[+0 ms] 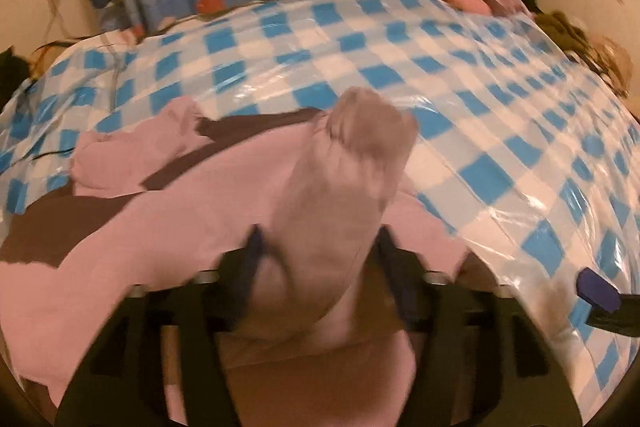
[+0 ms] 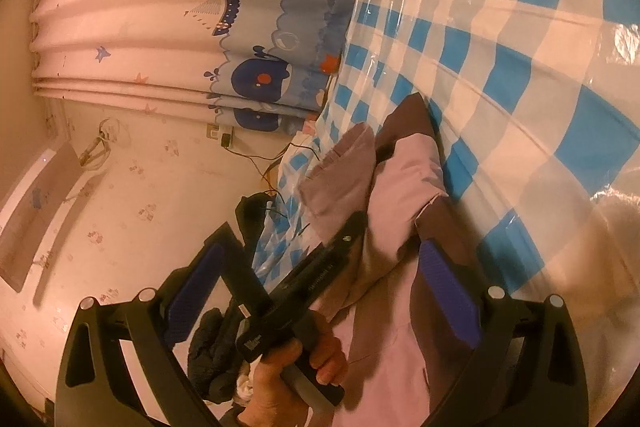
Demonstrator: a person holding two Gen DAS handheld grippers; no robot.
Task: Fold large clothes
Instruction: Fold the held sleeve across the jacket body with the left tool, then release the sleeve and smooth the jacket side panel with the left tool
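Folding is under way on the pink and brown garment [image 1: 168, 195], which lies on the near left part of the checked sheet [image 1: 460, 75] covering the bed. At left, the left gripper [image 1: 316, 247] is pinching a bunched fold of pink cloth [image 1: 344, 163] that rises between its fingers; the frame is blurred, so the depth of grip cannot be told. To do this step well, in my judgement, the pinched edge should be carried across low and taut, laid square on the body of the garment, and let go only once it lies flat. In the right wrist view, the hand [image 2: 288, 379] grasps the left tool's handle just beside the garment. At right, the right gripper [image 2: 320, 291] stands spread, pinching nothing, tilted steeply, one finger [image 2: 448, 291] just beside the cloth; contact cannot be told.
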